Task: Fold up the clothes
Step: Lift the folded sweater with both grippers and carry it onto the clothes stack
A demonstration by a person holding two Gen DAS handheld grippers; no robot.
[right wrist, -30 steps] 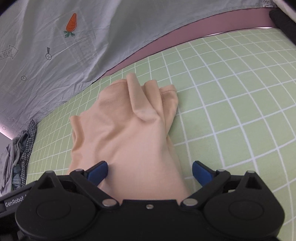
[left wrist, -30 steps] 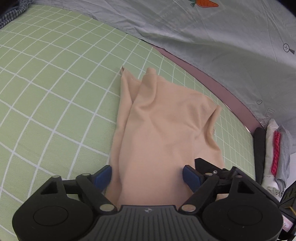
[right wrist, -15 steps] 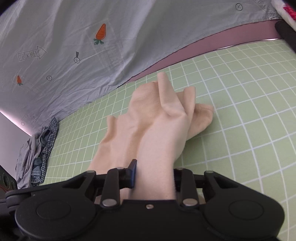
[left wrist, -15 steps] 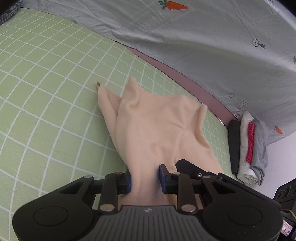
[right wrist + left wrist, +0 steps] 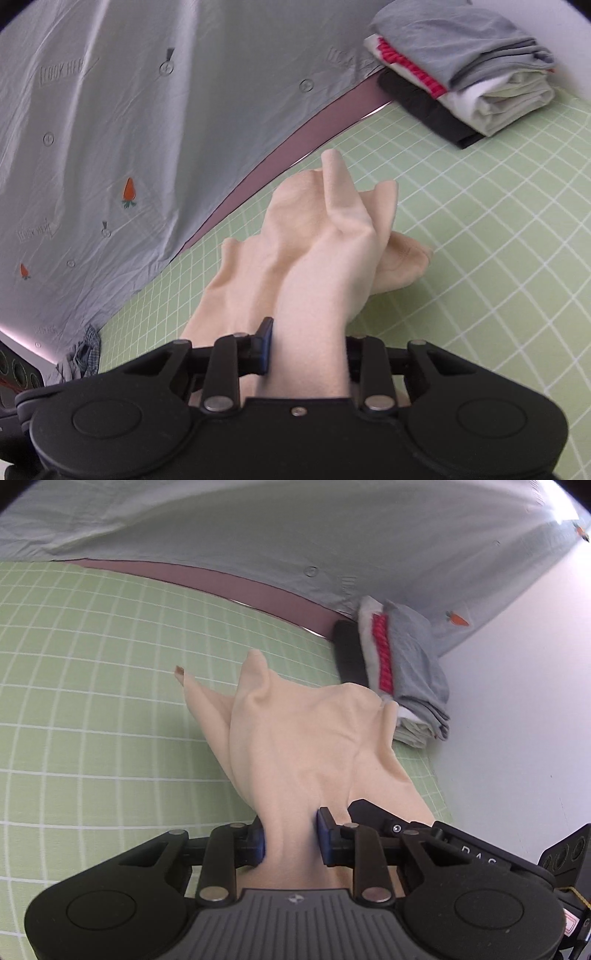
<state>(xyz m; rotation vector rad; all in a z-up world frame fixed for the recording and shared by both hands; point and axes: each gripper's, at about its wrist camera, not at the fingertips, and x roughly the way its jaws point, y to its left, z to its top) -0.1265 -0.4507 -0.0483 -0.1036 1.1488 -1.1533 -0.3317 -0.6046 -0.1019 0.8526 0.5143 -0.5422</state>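
Note:
A peach-coloured garment [image 5: 295,738] [image 5: 317,251] is bunched and lifted off the green checked mat [image 5: 92,701] [image 5: 498,258]. My left gripper [image 5: 290,836] is shut on one gathered end of it, blue pads pressing the cloth from both sides. My right gripper [image 5: 306,350] is shut on the other gathered end. The far part of the garment hangs forward from both grips, with folds and a loose corner trailing toward the mat.
A stack of folded clothes [image 5: 399,672] [image 5: 461,70], grey, red-trimmed, white and black, sits at the mat's far corner by the white wall [image 5: 517,738]. A grey sheet with carrot prints [image 5: 129,129] lies behind the mat. Crumpled checked clothing [image 5: 86,354] lies at the far left.
Both grippers went from open around the flat garment to shut on it, then lifted it and carried it toward the folded stack, which is now much closer.

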